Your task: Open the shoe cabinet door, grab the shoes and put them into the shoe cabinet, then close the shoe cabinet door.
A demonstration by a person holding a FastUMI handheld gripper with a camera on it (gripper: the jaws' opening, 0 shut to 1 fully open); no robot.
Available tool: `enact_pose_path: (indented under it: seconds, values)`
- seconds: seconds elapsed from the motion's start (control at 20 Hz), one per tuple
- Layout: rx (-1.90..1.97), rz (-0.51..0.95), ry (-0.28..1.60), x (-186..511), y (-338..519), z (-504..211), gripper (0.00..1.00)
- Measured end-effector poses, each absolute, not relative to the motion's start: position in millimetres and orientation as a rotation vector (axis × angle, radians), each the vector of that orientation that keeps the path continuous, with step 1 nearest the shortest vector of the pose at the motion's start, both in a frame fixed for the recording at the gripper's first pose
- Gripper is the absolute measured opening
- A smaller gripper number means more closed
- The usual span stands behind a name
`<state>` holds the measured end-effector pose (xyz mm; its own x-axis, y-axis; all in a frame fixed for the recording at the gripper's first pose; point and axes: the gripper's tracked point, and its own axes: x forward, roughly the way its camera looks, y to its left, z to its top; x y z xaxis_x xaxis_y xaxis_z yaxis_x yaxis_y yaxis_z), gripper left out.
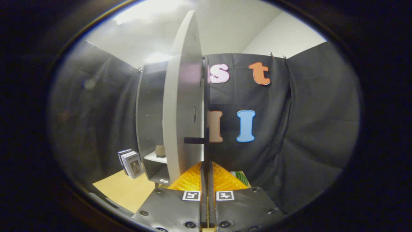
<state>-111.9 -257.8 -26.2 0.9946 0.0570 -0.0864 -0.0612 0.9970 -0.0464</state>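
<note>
Black cloth wall [305, 129], cabinet door [183, 106] upright, edge-on, fingers [225, 180] nearly closed.

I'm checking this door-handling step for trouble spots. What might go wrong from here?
1. The gripper is pinched on the thin edge of the cabinet door, below the dark handle; so narrow a hold may slip as the door swings.
2. The books stand close beside the cabinet; a wide swing might knock them.
3. An object sits on the shelf, limiting room inside.
</note>
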Motion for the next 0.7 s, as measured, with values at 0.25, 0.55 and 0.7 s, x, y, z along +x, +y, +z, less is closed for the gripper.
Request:
enact_pose_path:
  seconds: [0.25, 0.55, 0.7]
  values:
    - [-0.047, 0.047, 0.078, -155, -241, -29, 0.03]
    - [-0.035, 0.062, 0.103, -166, -162, -66, 0.03]
    - [-0.011, 0.047, 0.156, -161, -115, -106, 0.03]
